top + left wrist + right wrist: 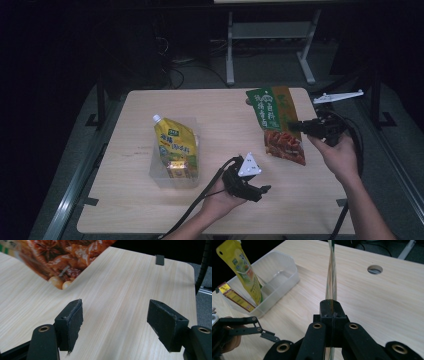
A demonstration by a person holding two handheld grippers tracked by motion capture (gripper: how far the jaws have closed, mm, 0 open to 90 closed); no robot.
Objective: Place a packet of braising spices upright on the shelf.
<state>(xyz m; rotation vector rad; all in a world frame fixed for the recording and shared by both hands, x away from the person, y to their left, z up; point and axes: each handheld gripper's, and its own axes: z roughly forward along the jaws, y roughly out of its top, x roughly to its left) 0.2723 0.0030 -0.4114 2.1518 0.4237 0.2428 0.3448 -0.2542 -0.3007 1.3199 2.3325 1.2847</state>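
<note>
A flat food pouch [277, 125], green at the top and red-brown with pictured meat below, hangs above the right half of the table. My right gripper [300, 126] is shut on its right edge. In the right gripper view the pouch [331, 277] stands edge-on, rising from the closed jaws of my right gripper [330, 307]. My left gripper [262, 192] hovers near the front middle of the table, open with nothing between its pads [72, 320]. The pouch's lower corner [57, 260] shows beyond and to the left of my left gripper [120, 317].
A clear plastic container [157, 175] on the table's left holds an upright yellow spouted pouch [176, 145] and a small yellow-red packet [235, 297]. The wooden table [215, 110] has a round cable hole [375, 269]. Dark floor and a metal frame [270, 30] lie beyond.
</note>
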